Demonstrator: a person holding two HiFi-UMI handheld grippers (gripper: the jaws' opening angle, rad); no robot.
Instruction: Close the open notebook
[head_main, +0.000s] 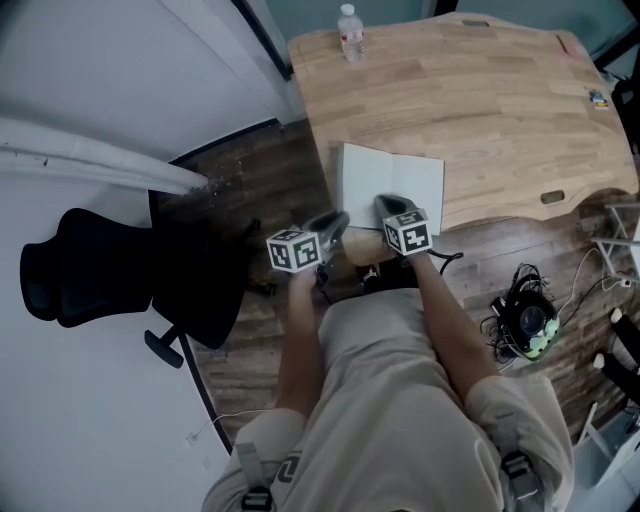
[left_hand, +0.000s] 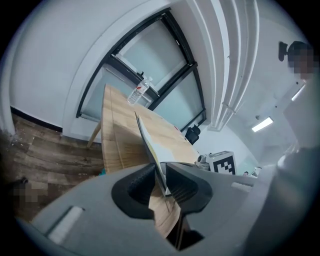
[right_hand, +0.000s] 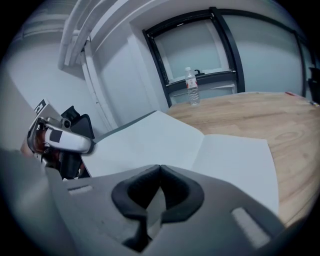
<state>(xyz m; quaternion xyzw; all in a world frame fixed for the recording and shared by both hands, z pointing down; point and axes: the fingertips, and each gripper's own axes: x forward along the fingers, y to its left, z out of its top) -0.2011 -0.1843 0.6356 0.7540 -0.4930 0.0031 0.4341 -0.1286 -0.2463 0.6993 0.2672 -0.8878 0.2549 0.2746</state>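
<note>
Covering most of the ground in the head view, a dark plank floor (head_main: 240, 180) carries a pale wooden table (head_main: 500, 100) that fills the upper right. A person in a beige shirt (head_main: 400, 400) stands at the table's near edge with both arms stretched forward. A black office chair (head_main: 100, 265) stands on the floor to the left, well apart from the table. The notebook (head_main: 395, 180) lies open at the table's near left corner with blank white pages showing; its right half rests flat on the wood, while its left half is lifted a little off the surface. The left gripper (head_main: 335, 225) is at the notebook's near left corner. In the left gripper view, the notebook (left_hand: 147, 140) shows edge-on, and the left gripper (left_hand: 159, 175) is clenched on that thin edge, one pad on either side of it. The right gripper (head_main: 390, 207) sits just beside the left one, over the notebook's near edge. In the right gripper view, the right gripper (right_hand: 160, 169) has its jaw tips pressed together with nothing between them, and the white pages (right_hand: 225, 155) spread out beyond them. A tangle of dark cables (head_main: 525, 315) lies on the floor to the right. A clear water bottle (head_main: 350, 32) stands upright at the table's far left corner.
</note>
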